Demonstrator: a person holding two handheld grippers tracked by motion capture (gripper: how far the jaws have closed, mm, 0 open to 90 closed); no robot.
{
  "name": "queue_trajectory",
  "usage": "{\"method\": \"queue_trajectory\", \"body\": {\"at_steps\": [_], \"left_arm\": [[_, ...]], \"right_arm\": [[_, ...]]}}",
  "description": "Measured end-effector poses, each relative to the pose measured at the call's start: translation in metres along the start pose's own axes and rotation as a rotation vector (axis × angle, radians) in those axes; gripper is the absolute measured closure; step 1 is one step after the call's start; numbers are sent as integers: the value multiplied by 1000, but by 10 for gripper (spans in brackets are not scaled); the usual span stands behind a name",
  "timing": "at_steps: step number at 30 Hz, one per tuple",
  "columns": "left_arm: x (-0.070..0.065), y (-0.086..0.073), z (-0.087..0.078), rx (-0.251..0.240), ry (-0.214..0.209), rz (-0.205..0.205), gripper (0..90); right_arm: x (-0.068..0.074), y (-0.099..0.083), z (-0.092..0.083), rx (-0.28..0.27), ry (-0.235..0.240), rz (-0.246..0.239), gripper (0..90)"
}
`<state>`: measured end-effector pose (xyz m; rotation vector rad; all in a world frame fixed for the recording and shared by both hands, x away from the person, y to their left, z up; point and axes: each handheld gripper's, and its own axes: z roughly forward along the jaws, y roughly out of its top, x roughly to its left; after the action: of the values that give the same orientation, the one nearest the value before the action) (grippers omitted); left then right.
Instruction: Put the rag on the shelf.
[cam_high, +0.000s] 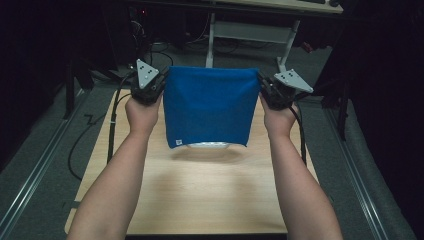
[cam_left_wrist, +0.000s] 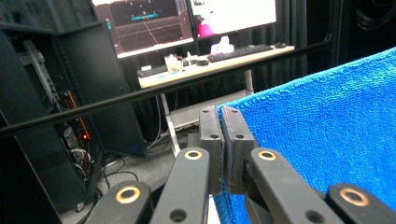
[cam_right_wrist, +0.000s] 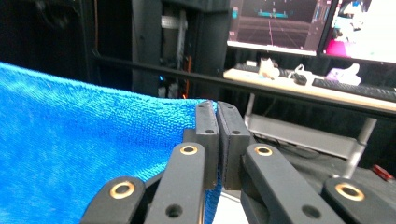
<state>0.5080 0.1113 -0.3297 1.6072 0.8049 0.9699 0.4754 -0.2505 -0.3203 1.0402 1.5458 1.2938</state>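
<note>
Blue terry cloth is hanging in the air above the wooden table, stretched flat between the two grippers and held by its upper corners. Left gripper is clamping the cloth's top left corner, jaws pressed together on the fabric edge. Right gripper is pinching the top right corner the same way. The cloth's lower edge is dangling just over a pale dish on the table, partly hiding it. A small white label is showing at the lower left corner.
</note>
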Motion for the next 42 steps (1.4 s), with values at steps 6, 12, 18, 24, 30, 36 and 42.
{"method": "queue_trajectory", "body": {"at_steps": [6,12,18,24,30,36,42], "left_arm": [[2,-26,21,109,-26,-3,885],[-1,-64,32,207,-76,-26,885],[-5,-88,32,235,-113,-52,885],[-13,-107,32,268,-143,-62,884],[-19,-122,30,298,-165,-75,884],[-22,-136,27,316,-178,-92,884],[-26,-148,25,337,-194,-108,883]], "right_arm": [[-4,-18,20,75,4,-2,887],[-4,-44,32,159,21,-9,887],[-5,-64,34,198,39,-16,886],[-7,-93,34,236,52,34,886],[-5,-112,32,267,64,55,886],[-2,-123,32,286,77,66,886],[0,-136,31,296,86,82,885]]}}
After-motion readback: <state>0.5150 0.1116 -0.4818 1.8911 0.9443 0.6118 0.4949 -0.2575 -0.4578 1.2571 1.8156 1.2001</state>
